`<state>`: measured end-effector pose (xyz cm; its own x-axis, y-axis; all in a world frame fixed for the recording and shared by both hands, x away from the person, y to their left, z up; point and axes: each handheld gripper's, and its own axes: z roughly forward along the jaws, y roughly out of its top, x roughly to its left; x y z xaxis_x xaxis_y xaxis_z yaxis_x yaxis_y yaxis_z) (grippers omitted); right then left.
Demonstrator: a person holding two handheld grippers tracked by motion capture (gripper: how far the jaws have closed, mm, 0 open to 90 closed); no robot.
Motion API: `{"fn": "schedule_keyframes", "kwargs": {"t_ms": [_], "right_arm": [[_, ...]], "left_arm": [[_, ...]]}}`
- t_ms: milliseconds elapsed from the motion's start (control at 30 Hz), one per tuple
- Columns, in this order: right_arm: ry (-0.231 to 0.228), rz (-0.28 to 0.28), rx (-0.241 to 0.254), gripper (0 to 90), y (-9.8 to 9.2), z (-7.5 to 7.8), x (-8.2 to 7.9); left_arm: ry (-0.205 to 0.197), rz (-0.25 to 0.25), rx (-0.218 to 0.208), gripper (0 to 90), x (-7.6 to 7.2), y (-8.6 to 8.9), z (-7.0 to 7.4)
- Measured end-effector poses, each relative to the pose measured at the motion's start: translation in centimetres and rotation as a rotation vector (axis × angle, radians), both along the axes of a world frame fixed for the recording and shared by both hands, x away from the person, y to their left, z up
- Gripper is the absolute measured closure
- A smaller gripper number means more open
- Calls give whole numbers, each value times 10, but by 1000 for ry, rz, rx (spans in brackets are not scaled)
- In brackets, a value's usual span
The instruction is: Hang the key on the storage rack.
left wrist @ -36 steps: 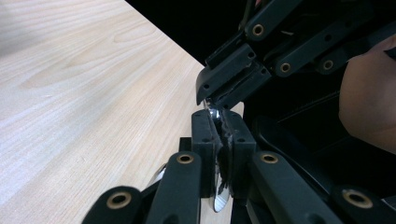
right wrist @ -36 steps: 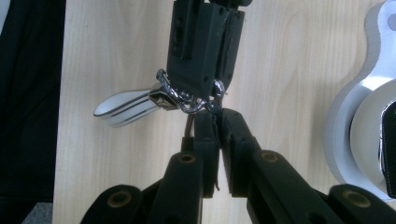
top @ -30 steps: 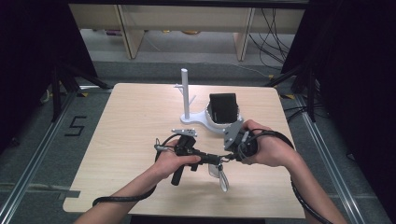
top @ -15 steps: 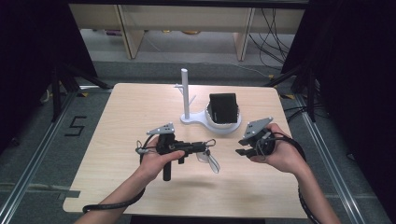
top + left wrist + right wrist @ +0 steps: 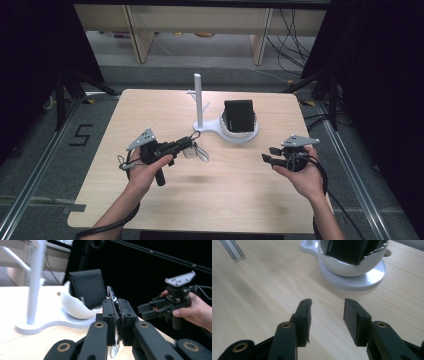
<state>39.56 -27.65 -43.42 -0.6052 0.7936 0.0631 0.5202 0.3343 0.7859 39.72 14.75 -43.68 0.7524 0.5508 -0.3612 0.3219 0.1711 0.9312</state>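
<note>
**Step in hand: carrying the keyring to the stand**

The left tongs (image 5: 187,143) are pinching the keyring (image 5: 196,151), pressed together on it. In the left gripper view a thin metal part (image 5: 111,295) is standing up between the pads, while the clear tag and loop are hanging below the tips. The keyring is being held over the middle of the counter (image 5: 150,110), slightly toward the left edge, apart from the stand (image 5: 199,100).

The right tongs (image 5: 267,155) are standing spread with nothing between them; their jaws have just been opening. They are hovering near the right edge, pointing toward the left hand.

The stand is sitting toward the far edge, its bowl (image 5: 250,136) carrying a black wallet (image 5: 238,115). A thin peg is projecting from the post; its exact shape is too small to tell.

**Doing the step well (judgement)**

1. Keep the left tongs pressing firmly; the grip is lying on a thin metal edge, which is likely to pivot or slip.
2. Approach the post from the near side, keeping the loop hanging free and facing the peg.
3. Keep the right tongs spread and low near the stand, ready for steadying the base or guiding the loop.
4. Avoid striking the post: the stand is looking light and may be sliding or tipping under a side load.
5. Release only when the loop is resting over the peg.
</note>
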Motion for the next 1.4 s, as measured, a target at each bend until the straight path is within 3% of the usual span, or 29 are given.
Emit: {"fn": "schedule_keyframes", "kwargs": {"t_ms": [67, 100, 200, 267, 300, 333, 433, 467, 633, 667, 700, 733, 833, 900, 933, 967, 1033, 1133, 1200, 1300, 1367, 1400], "right_arm": [[-6, -13, 12, 567, -1, -3, 0], [-11, -39, 50, 566, -4, -9, -2], [-38, -37, 68, 560, -8, -15, -2], [-25, -71, 82, 558, -8, -19, -6], [-49, -80, 92, 557, -9, -23, -6], [-38, -91, 95, 556, -10, -25, -8], [-77, -105, 116, 556, -12, -34, -9], [-52, -123, 117, 556, -12, -35, -12], [-103, -133, 130, 553, -17, -43, -13], [-73, -163, 153, 553, -15, -43, -16], [-77, -167, 155, 553, -15, -43, -17], [-109, -159, 159, 553, -17, -45, -15], [-115, -172, 150, 551, -20, -45, -16], [-84, -192, 162, 551, -18, -45, -20], [-104, -173, 150, 551, -20, -46, -19], [-75, -193, 162, 551, -18, -45, -22], [-120, -169, 134, 551, -20, -46, -19], [-89, -180, 175, 551, -17, -45, -21], [-97, -184, 178, 551, -17, -45, -21], [-72, -198, 177, 551, -18, -43, -23], [-120, -170, 164, 551, -21, -45, -19], [-110, -167, 168, 551, -21, -44, -20]], "left_arm": [[-21, 34, 6, 845, 0, 5, -1], [-29, 48, 11, 846, 0, 7, -1], [-52, 99, 14, 846, 0, 13, 0], [-73, 129, 19, 846, 2, 17, 0], [-86, 150, 30, 846, 2, 19, 0], [-96, 170, 33, 846, 3, 20, 1], [-126, 213, 52, 846, 5, 23, 2], [-136, 225, 60, 846, 6, 24, 3], [-170, 285, 89, 846, 15, 26, 5], [-180, 293, 97, 846, 17, 26, 5], [-185, 303, 103, 846, 19, 26, 6], [-188, 311, 103, 846, 21, 26, 6], [-212, 334, 113, 846, 25, 24, 6], [-227, 355, 131, 846, 28, 22, 7], [-235, 362, 137, 846, 30, 21, 7], [-239, 368, 143, 846, 32, 20, 7], [-245, 383, 155, 846, 36, 18, 8], [-253, 399, 168, 846, 43, 12, 9], [-262, 411, 181, 845, 48, 9, 11], [-276, 435, 200, 846, 56, 3, 14], [-283, 443, 206, 845, 60, -1, 15], [-282, 450, 210, 846, 62, -3, 16]]}}
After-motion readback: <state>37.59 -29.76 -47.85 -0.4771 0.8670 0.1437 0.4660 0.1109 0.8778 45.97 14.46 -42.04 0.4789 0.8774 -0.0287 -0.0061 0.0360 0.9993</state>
